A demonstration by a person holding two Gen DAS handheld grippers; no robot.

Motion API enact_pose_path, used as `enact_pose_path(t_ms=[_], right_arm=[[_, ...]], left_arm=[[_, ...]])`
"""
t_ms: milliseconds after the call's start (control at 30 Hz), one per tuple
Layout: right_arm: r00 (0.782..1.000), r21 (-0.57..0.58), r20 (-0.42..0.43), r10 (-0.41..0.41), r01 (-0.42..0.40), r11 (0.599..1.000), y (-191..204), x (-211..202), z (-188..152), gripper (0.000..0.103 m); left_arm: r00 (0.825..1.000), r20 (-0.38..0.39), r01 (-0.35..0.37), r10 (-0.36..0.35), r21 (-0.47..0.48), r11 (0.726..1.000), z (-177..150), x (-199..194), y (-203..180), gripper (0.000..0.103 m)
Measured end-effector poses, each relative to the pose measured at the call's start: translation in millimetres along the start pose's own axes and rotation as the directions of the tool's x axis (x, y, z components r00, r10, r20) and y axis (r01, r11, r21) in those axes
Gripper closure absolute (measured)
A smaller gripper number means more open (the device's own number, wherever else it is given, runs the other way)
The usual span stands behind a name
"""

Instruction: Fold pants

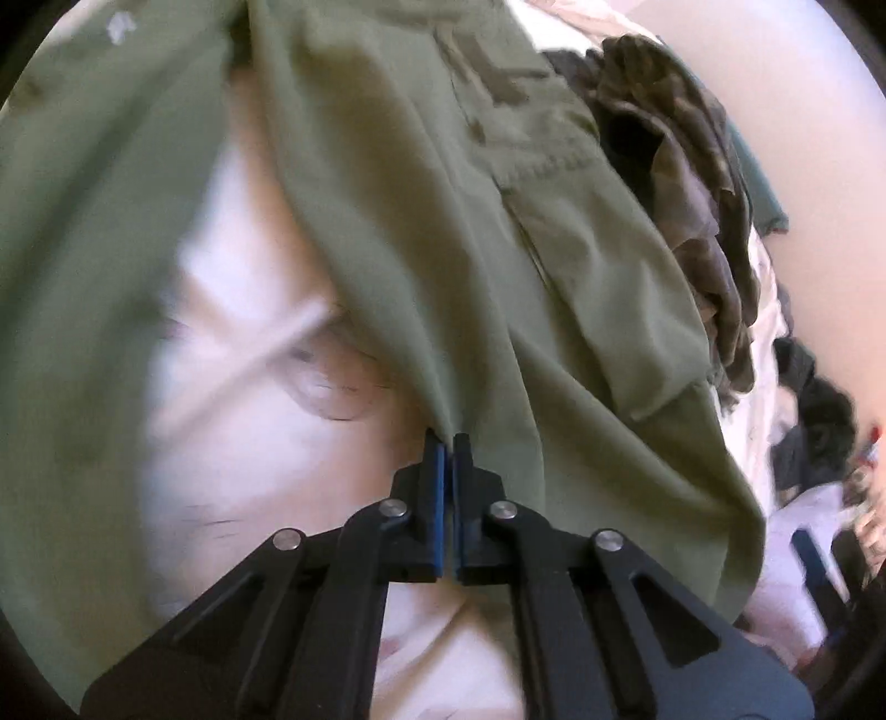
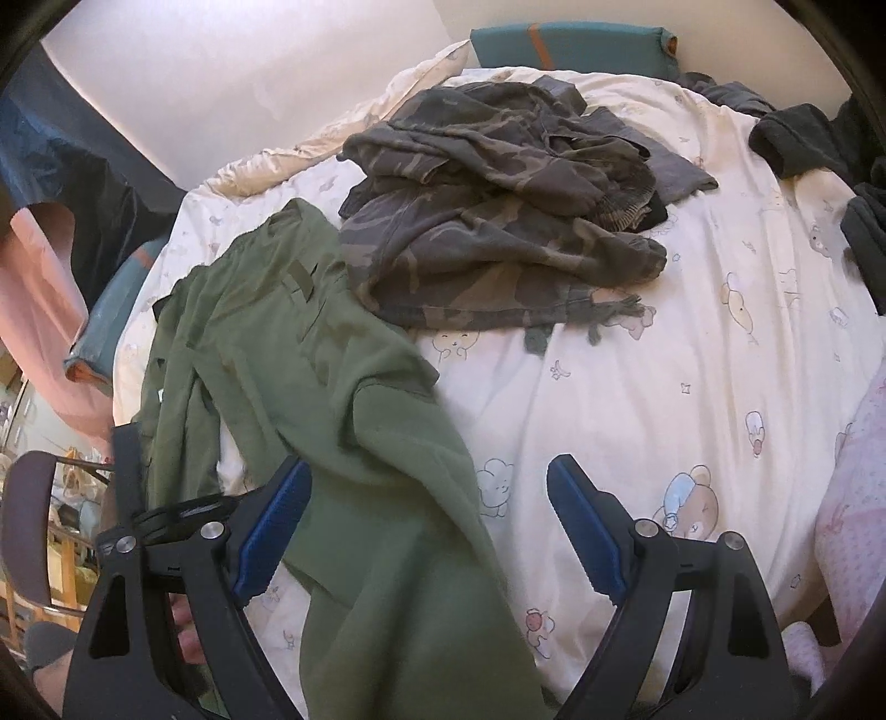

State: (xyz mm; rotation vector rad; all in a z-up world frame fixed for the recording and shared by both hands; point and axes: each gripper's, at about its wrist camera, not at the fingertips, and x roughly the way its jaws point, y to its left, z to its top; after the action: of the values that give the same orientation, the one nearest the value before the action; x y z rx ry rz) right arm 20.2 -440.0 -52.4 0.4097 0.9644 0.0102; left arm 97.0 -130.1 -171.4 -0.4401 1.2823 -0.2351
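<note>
Nearest in the left wrist view: left gripper (image 1: 447,443) pinched tight, blue pads (image 1: 438,498) together on a gathered fold of the olive green pants (image 1: 443,232), cloth fanning up and away from the tips in taut ridges. Below and beside that pinch, pale printed bedsheet (image 1: 232,432), blurred. In the right wrist view: right gripper (image 2: 429,487) spread wide, fingers (image 2: 277,515) well apart, nothing clamped, one trouser leg running up between them without touching either pad as far as can be told. Pants (image 2: 310,387) lying crumpled along the left part of the bed (image 2: 664,360), waistband end farther off, one leg doubled over the other with a wedge of sheet showing between. Beyond, touching the waistband end, a heap of camouflage clothing (image 2: 498,221); farther still, dark garments (image 2: 803,133) at the bed's far edge and a teal pillow (image 2: 570,50) against the wall. Step in hand, judged: drawing the garment out flat before any fold. Best done by keeping the left pinch firm, bringing the right jaws down over the free leg's edge and closing fully on cloth only, not sheet, then pulling both holds apart evenly. Worth dragging clear of the camouflage heap, lest that come along too.
</note>
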Motion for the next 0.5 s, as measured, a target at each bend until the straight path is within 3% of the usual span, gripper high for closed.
enact_pose_path(t_ms=[100, 167, 300, 333, 367, 433, 500], right_arm=[[1.0, 0.003, -0.002, 0.0, 0.0, 1.0, -1, -1, 0, 0.014], [1.0, 0.002, -0.007, 0.002, -0.002, 1.0, 0, 0, 0, 0.014], [1.0, -0.017, -0.024, 0.004, -0.004, 1.0, 6, 6, 1, 0.014], [0.999, -0.026, -0.035, -0.005, 0.004, 1.0, 8, 9, 1, 0.014], [0.999, -0.029, -0.038, -0.006, 0.005, 1.0, 8, 9, 1, 0.014], [0.999, -0.03, -0.052, -0.005, 0.003, 1.0, 5, 11, 0, 0.014], [0.995, -0.012, -0.101, 0.016, -0.017, 1.0, 0, 13, -2, 0.014]], left_arm=[[0.996, 0.056, -0.066, 0.064, 0.035, 0.997, 2, -38, 16, 0.103], [0.988, 0.077, -0.139, 0.138, 0.009, 0.99, 9, -54, 39, 0.103], [0.982, -0.037, -0.187, 0.187, 0.019, 0.982, 12, -43, 52, 0.098], [0.977, -0.06, -0.203, 0.203, 0.01, 0.979, 10, -40, 52, 0.09], [0.978, -0.078, -0.196, 0.195, -0.008, 0.981, 6, -38, 51, 0.075], [0.984, -0.064, -0.166, 0.165, -0.008, 0.986, -5, -41, 43, 0.054], [0.987, -0.028, -0.157, 0.158, 0.021, 0.987, -18, -51, 33, 0.053]])
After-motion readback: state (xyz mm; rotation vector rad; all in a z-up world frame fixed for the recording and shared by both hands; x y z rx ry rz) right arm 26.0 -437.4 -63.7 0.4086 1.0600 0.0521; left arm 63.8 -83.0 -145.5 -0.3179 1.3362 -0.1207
